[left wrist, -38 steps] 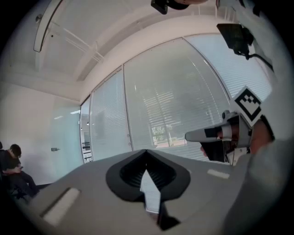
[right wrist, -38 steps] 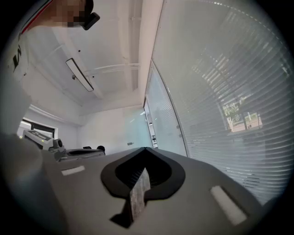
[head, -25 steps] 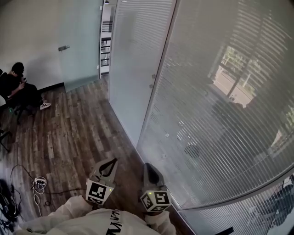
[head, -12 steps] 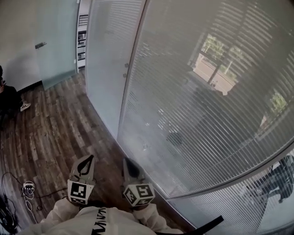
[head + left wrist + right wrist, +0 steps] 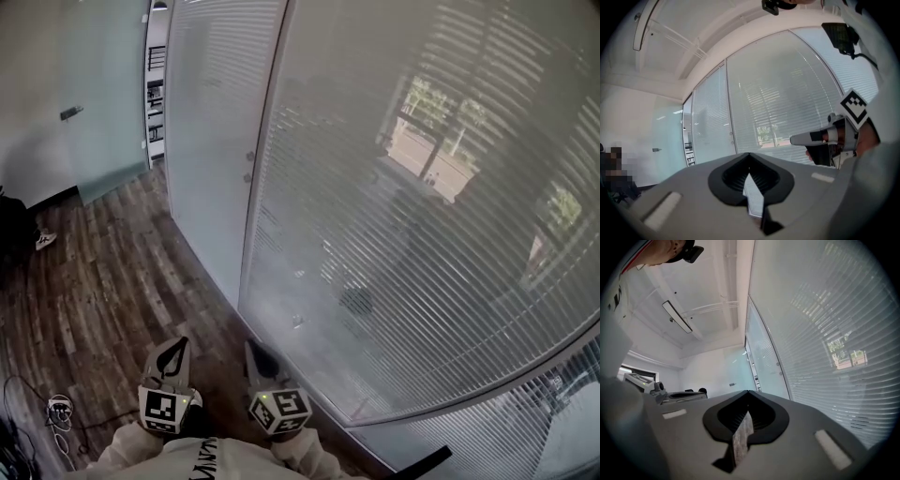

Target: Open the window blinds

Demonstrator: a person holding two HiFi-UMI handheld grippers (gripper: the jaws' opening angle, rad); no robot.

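window blinds (image 5: 422, 234) – hanging lowered across the glass wall (image 5: 211, 187), filling the right of the head view. right gripper (image 5: 255, 352) is pointing along the wall's foot, near the glass, jaws pressing together on nothing; left gripper (image 5: 177, 347) is hovering beside it over the wood floor (image 5: 103, 281) – jaws likewise meeting, empty.
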